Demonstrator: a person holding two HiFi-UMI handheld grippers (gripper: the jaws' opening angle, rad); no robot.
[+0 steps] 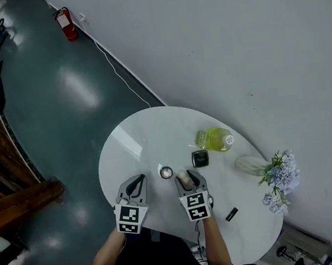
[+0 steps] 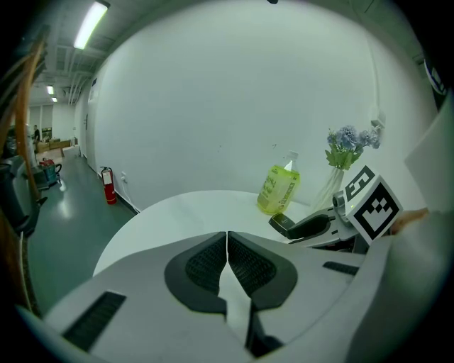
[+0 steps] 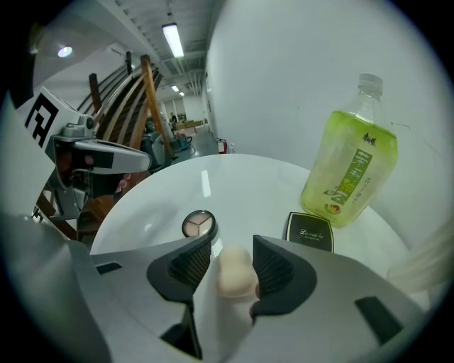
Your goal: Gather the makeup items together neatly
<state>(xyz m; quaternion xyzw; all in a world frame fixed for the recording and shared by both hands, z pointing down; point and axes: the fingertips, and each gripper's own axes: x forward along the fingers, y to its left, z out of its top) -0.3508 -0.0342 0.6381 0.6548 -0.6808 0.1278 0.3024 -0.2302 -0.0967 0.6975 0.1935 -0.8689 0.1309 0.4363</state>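
Much table (image 1: 131, 146) bare at left | black item (image 1: 231, 214) near front edge

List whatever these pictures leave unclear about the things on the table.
- Small black item near the table's front edge, head view: too small to identify.
- Sponge, right gripper view: the jaws of the right gripper hide its underside, so whether it rests on the table is unclear.
- Vase: cut off by the right gripper view's edge; only a pale sliver shows.
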